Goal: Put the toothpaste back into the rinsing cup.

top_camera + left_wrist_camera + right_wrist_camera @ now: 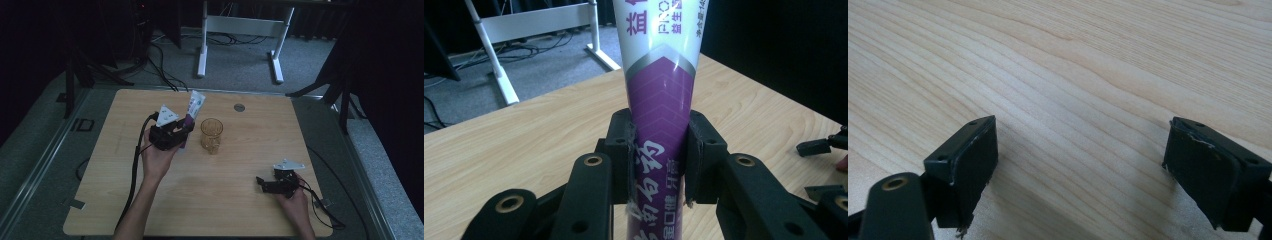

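Toothpaste tube (659, 115) is standing clamped in the left gripper (176, 131) beside a glass (211, 134), risking a knock, while the right gripper (264, 183) is lying apart

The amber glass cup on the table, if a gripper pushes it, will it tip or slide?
The amber glass cup stands upright on the smooth wooden table, so a low push would probably slide it. It looks taller than wide, so a push near the rim may tip it. Being glass, it is likely fragile.

Light wooden table (210, 200), amber glass cup (211, 135) standing near centre, round grommet (239, 107) at far edge
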Action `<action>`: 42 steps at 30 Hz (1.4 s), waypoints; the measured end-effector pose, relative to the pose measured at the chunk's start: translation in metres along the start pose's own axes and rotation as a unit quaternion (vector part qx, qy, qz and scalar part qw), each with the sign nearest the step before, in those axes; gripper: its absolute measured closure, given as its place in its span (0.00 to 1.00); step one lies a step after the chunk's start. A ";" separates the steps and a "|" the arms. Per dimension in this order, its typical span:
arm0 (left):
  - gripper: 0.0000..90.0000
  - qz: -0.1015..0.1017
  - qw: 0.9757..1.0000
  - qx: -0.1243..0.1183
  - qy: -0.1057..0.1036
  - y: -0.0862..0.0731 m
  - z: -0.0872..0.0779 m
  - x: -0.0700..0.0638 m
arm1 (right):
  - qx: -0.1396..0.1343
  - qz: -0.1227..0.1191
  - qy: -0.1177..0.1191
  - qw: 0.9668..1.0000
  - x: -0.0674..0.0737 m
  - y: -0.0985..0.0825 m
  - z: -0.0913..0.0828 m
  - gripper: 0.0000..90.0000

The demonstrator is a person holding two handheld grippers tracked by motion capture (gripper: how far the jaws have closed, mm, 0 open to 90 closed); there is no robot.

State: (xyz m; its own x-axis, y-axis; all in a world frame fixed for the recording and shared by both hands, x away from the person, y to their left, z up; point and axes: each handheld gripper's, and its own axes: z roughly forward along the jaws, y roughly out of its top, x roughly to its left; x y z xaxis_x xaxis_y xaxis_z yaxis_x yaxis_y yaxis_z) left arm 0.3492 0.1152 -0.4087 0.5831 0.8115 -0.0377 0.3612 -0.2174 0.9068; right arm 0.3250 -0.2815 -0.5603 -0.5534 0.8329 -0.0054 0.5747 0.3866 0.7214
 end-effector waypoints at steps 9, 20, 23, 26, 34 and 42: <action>0.77 -0.007 1.000 -0.009 -0.007 0.001 0.005 -0.001 | 0.000 0.000 0.000 1.000 0.000 0.000 0.000 0.15; 0.77 -0.014 1.000 -0.020 -0.014 0.003 0.013 -0.001 | 0.000 -0.001 0.000 1.000 0.000 0.000 0.000 0.15; 0.77 -0.018 0.999 -0.023 -0.016 0.002 0.015 -0.001 | 0.000 -0.001 0.000 1.000 0.000 0.000 0.000 0.15; 0.77 -0.019 0.999 -0.024 -0.018 0.002 0.017 0.000 | 0.000 -0.001 0.000 1.000 0.000 0.000 0.000 0.15; 0.77 -0.028 0.999 -0.028 -0.022 0.003 0.022 0.004 | 0.000 0.000 0.000 1.000 0.000 0.000 0.000 0.15; 0.77 -0.026 0.999 -0.032 -0.025 0.005 0.027 0.002 | 0.000 0.000 0.000 1.000 0.000 0.000 0.000 0.15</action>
State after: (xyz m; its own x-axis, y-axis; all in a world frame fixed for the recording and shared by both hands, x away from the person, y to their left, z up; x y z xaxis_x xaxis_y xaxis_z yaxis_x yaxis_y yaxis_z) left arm 0.3718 0.1009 -0.4151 0.6006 0.7928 -0.1040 0.3447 -0.1394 0.9283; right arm 0.3250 -0.2815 -0.5603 -0.5537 0.8327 -0.0059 0.5746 0.3872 0.7210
